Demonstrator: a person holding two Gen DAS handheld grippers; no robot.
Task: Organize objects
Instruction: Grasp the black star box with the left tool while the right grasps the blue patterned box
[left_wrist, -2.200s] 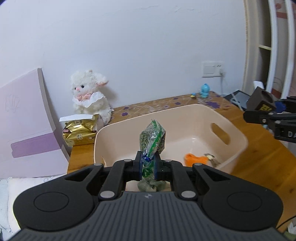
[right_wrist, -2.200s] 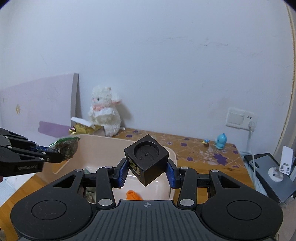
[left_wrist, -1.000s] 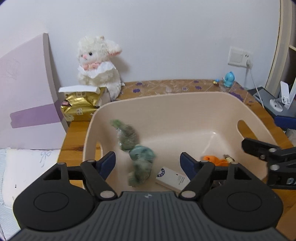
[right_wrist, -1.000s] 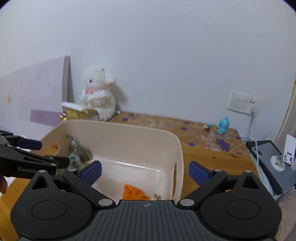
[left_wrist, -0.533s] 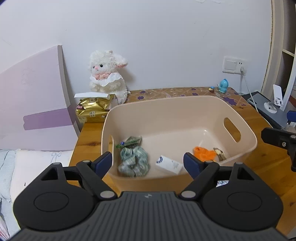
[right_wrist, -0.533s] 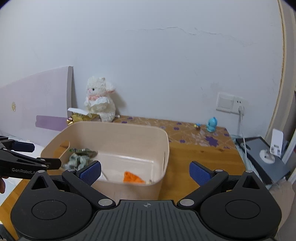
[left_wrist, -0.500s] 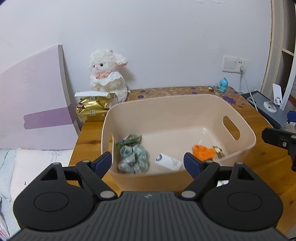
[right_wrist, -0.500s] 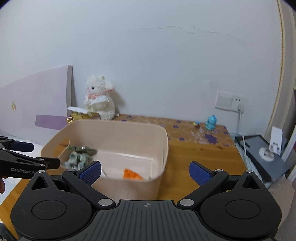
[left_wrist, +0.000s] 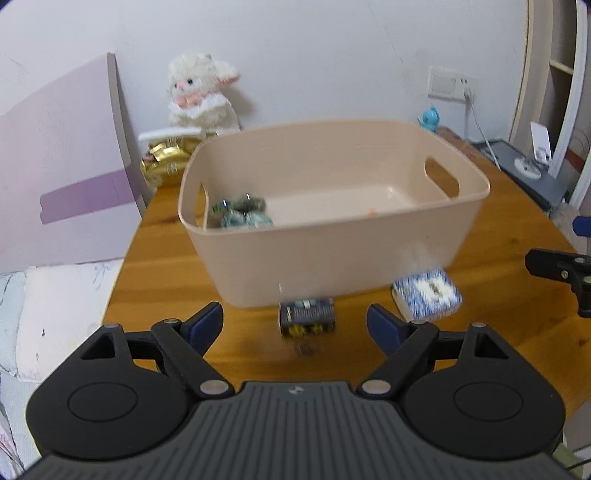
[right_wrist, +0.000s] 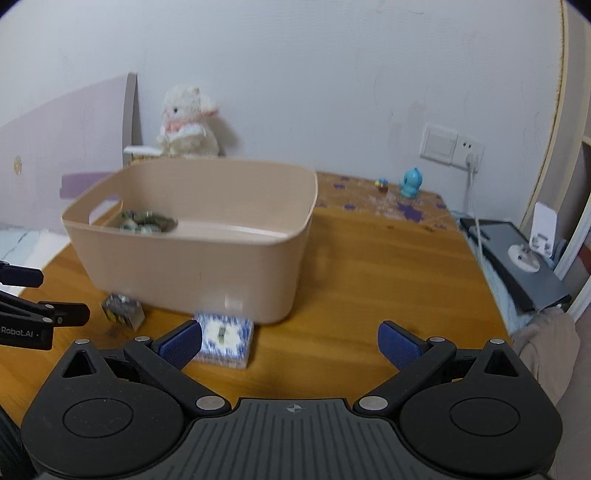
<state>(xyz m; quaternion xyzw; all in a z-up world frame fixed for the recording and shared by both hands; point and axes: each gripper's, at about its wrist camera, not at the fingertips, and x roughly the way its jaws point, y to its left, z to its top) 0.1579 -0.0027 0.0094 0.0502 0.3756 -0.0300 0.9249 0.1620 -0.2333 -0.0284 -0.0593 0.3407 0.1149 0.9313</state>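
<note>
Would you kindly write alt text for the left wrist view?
An open left hand-held gripper hovers over a wooden table, facing a beige bin. A small dark box and a blue patterned box lie in front of it.

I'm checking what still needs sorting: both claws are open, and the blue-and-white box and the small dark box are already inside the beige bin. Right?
Not quite. Both boxes sit on the table outside the bin, in front of its near wall: the blue-and-white box and small dark box, as the left wrist view shows. The left claw and right claw are open.
</note>
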